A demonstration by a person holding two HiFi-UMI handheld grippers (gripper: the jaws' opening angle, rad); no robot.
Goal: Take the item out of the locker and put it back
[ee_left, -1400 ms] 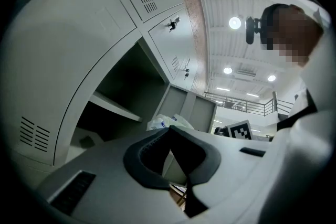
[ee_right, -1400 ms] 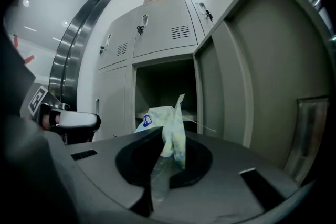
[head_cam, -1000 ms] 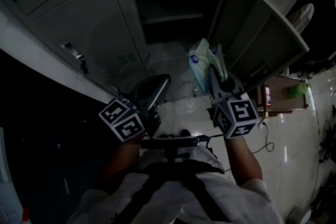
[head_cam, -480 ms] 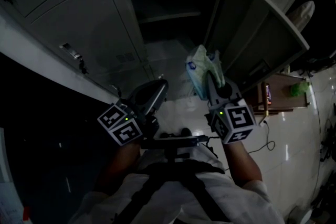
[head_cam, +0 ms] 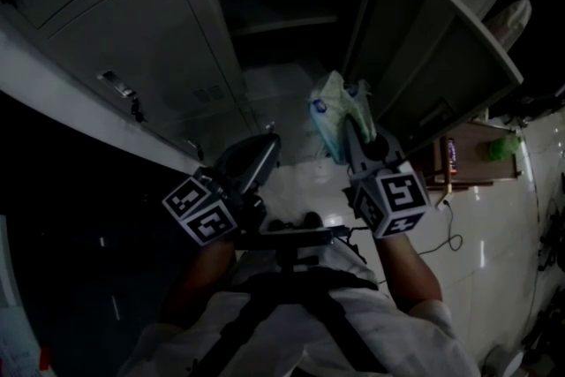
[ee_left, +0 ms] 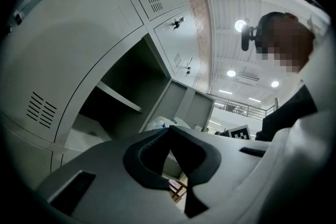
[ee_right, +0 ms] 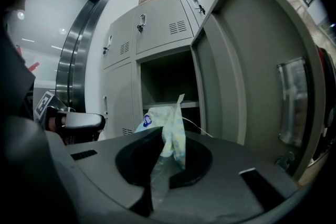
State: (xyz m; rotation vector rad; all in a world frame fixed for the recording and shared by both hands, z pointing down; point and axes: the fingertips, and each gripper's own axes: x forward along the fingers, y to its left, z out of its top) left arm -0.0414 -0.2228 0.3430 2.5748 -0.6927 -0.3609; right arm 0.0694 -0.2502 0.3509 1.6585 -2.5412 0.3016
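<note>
A pale green and white plastic packet (head_cam: 338, 112) with a blue mark hangs in front of the open locker (head_cam: 282, 4). My right gripper (head_cam: 351, 135) is shut on its lower edge. In the right gripper view the packet (ee_right: 167, 128) rises from between the closed jaws of the right gripper (ee_right: 161, 139), and behind it are the dark locker opening (ee_right: 168, 81) and its shelf. My left gripper (head_cam: 263, 153) is held lower and to the left with its jaws shut on nothing. In its own view the left gripper (ee_left: 169, 131) points up at the locker, and the packet (ee_left: 156, 124) peeks over its tips.
The locker door (head_cam: 437, 40) stands swung open at the right, close to the right gripper. Closed lockers (head_cam: 132, 40) fill the left side. A small wooden stand (head_cam: 463, 162) and a cable (head_cam: 448, 236) are on the glossy floor to the right.
The right gripper and the packet have drifted slightly left and up, toward the locker opening. Its hold on the packet is unchanged, and the left gripper has barely moved.
</note>
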